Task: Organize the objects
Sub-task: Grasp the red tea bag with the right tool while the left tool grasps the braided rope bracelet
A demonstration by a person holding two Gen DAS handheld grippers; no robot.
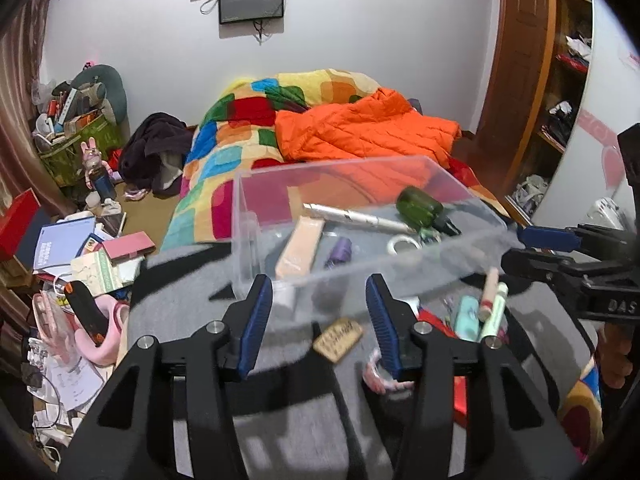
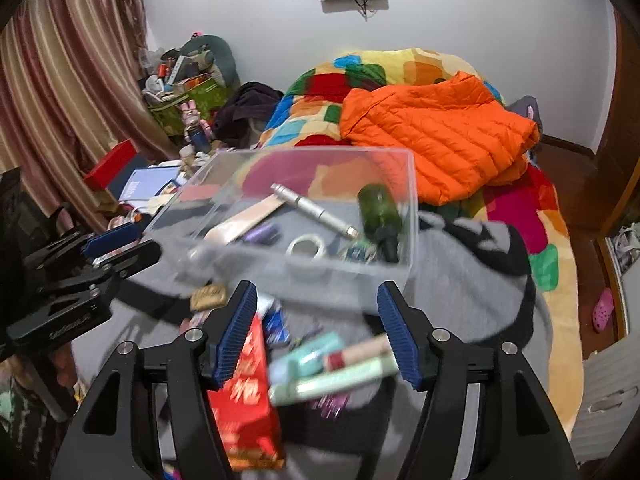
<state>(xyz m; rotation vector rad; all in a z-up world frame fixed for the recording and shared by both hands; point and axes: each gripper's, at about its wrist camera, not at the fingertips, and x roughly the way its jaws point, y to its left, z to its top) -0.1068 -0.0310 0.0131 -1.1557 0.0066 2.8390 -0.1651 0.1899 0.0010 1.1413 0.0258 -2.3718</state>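
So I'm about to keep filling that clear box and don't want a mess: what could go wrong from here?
The clear plastic box sits on a soft grey blanket, so a nudge could tip it. The mint tubes lie jumbled between the open right gripper fingers; closing may grab several. The dark green bottle could roll.

Left gripper (image 1: 319,322) fingers spread and empty, right gripper (image 2: 318,330) likewise, side by side

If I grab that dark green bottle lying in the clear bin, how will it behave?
The green bottle lies on its side in the clear bin, so its round body would probably roll if nudged. It looks smooth and glossy, so the pads may slip. It seems rigid, probably glass or hard plastic; grip gently. Both the right gripper and left gripper are open.
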